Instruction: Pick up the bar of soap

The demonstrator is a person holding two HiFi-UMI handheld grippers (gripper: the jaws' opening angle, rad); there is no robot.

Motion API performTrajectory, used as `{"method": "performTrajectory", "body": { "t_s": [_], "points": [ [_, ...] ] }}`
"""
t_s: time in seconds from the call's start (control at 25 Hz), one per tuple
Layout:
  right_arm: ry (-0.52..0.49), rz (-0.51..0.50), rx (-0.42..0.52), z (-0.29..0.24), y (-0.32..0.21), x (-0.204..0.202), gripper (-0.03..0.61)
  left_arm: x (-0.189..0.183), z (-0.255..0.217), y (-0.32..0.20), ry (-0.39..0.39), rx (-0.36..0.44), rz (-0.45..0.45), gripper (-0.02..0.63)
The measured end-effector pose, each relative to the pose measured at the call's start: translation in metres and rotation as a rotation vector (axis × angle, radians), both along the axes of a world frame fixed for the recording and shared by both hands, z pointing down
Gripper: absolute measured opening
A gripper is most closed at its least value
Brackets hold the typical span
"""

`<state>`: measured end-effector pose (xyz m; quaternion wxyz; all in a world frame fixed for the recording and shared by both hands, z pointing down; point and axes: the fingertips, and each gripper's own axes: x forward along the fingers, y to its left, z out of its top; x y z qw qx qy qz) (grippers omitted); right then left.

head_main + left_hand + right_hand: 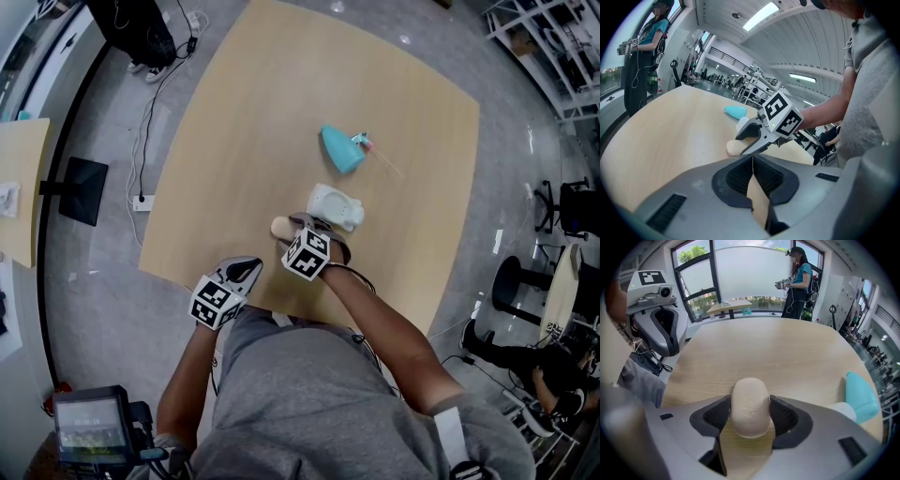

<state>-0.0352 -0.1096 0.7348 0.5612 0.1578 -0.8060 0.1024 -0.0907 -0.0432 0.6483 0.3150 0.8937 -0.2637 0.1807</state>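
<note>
The bar of soap (750, 401) is clamped between the fingers (786, 416) of the right gripper (750, 417), ready for lifting; those of the left gripper (752, 165) are pressed together, unneeded.

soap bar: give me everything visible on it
The soap is a pale beige, matte, rounded oval bar with faint marks pressed into its top. It sits lengthwise between the right gripper's jaws, which close on its two long sides, over the wooden table. Whether it still rests on the table is unclear.
</note>
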Motion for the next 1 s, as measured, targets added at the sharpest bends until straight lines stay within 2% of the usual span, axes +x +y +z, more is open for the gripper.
{"method": "performTrajectory", "body": {
  "t_s": [0.44, 0.8, 0.84, 0.92, 1.0],
  "points": [
    [-0.078, 0.045, 0.046, -0.02, 0.007, 0.007, 0.255, 0.009, 0.0, 0.017, -0.015, 0.007, 0.04, 0.006],
    [-0.1, 0.121, 0.123, -0.052, 0.024, 0.057, 0.252, 0.055, -0.014, 0.051, -0.03, 0.02, 0.078, 0.006],
    [-0.106, 0.137, 0.128, -0.056, 0.026, 0.063, 0.237, 0.06, -0.016, 0.057, -0.028, 0.019, 0.081, 0.006],
    [-0.129, 0.175, 0.151, -0.068, 0.027, 0.073, 0.027, 0.07, -0.019, 0.069, -0.025, 0.013, 0.092, 0.006],
    [-0.166, 0.212, 0.167, -0.083, 0.027, 0.08, 0.008, 0.079, -0.019, 0.083, -0.03, 0.008, 0.113, 0.006]
  ]
}}
